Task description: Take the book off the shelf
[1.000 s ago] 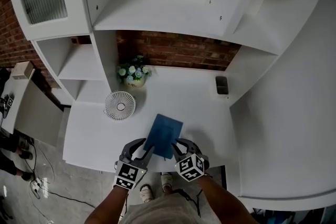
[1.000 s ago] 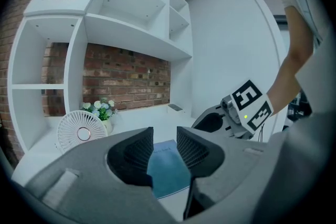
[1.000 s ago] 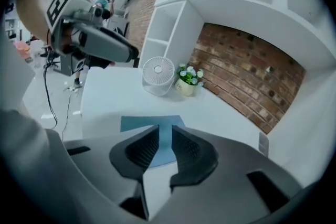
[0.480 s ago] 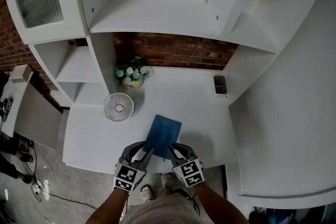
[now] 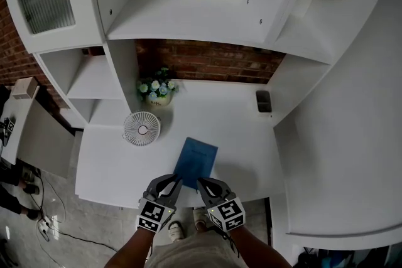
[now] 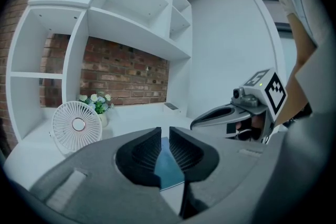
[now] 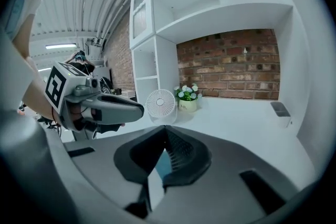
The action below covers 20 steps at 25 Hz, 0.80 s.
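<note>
Two tools sit at the near short edge of the blue book (image 5: 196, 163), which lies flat on the white counter (image 5: 232, 116) below the shelf (image 5: 188, 19). Its long axis runs away from the person toward the brick wall, the far end leaning slightly right. The left tool (image 5: 174, 180) has just been closing to a narrow slit, pinching nothing. The right tool (image 5: 202, 182) has just closed tip to tip, empty.

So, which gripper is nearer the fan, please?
Left. The left gripper sits in front of the fan, slightly right, its empty jaws just narrowed; the right gripper is farther right.
</note>
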Motion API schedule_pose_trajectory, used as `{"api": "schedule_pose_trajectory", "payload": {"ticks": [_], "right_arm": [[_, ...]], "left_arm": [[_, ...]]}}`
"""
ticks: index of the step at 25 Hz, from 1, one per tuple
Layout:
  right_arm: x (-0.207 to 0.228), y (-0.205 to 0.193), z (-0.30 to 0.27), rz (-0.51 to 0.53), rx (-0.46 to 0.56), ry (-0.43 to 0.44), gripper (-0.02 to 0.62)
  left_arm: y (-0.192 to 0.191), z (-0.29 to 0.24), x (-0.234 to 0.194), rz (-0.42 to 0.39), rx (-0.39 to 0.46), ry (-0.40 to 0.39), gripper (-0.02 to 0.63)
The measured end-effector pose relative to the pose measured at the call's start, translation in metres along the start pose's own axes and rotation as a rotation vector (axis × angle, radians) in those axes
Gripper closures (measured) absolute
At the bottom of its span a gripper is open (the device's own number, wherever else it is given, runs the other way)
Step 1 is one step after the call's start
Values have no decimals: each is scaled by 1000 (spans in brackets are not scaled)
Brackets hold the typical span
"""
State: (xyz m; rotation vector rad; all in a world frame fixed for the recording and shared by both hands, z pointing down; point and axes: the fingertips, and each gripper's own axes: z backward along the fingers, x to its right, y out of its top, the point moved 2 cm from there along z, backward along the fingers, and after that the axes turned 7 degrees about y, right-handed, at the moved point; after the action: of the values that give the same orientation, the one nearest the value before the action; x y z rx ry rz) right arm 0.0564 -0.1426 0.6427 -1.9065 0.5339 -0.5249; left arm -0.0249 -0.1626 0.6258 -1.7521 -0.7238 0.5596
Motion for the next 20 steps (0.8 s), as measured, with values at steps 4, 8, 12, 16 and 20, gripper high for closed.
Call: {"api": "schedule_pose_trajectory", "payload": {"ticks": [4,8,12,16,20], "right_arm": [[-4,2,1,-36,16,3,580],[-6,3,1,-32,10,6,580],[-6,5,2,-36,16,2,580],[-5,6,1,-35,14,-2,580],[-4,5,2,-31,6,1,580]], "left_arm": [[-3,2,3,10,-3,-7,565],[-6,4,6,10,-11,-17,574],[-6,2,6,13,-9,-21,576],[-5,2,6,13,-6,-25,577],[-5,1,6,16,-6,-24,577]]}}
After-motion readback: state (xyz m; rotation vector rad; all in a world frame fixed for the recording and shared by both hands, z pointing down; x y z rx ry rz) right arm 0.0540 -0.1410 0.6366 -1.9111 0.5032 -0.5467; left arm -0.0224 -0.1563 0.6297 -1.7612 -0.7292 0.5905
